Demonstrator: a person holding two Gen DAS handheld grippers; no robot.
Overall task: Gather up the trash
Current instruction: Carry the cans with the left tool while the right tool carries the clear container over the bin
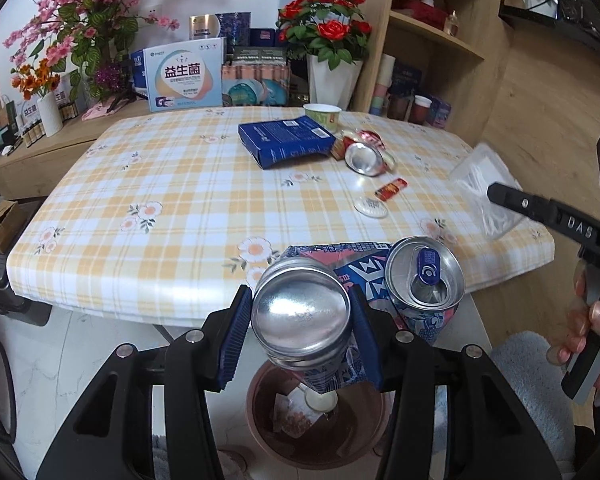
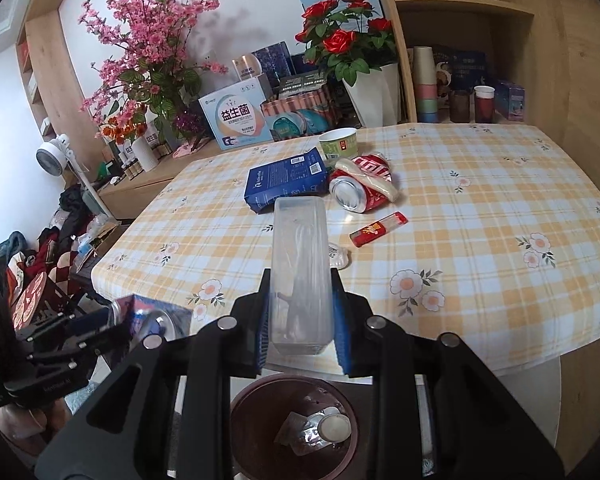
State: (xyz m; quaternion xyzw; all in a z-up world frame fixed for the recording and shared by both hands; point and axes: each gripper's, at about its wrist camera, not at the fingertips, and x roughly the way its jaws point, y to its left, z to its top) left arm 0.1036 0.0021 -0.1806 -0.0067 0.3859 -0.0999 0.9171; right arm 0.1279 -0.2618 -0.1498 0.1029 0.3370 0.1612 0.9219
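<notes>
The left gripper (image 1: 300,320) pinches a crushed blue-and-pink drink can (image 1: 300,316), folded so its silver base and its opened top both face the camera; the blue pads (image 1: 232,340) press its sides. It hangs just off the table edge, above a brown waste bin (image 1: 260,432) on the floor. The can hides much of the bin's mouth, and only a paper scrap and a pale round lid show inside.

The right gripper (image 2: 302,320) is clamped on a clear plastic box (image 2: 300,272), narrow and long, pointing out over the checked tablecloth (image 2: 480,220). Something thin lies inside the box, too hazy to name. The same bin (image 2: 240,412) sits below it, its near rim cut off by the frame, holding crumpled clear wrapping and that round lid.

Still on the table: a blue carton (image 2: 288,182), a crushed red can (image 2: 360,194) with a pale wrapper across it, a green paper cup (image 2: 338,142), a small red packet (image 2: 378,229), and a little clear lid (image 2: 338,256) half hidden behind the box.

A hand (image 1: 596,332) shows only at the frame edge.
</notes>
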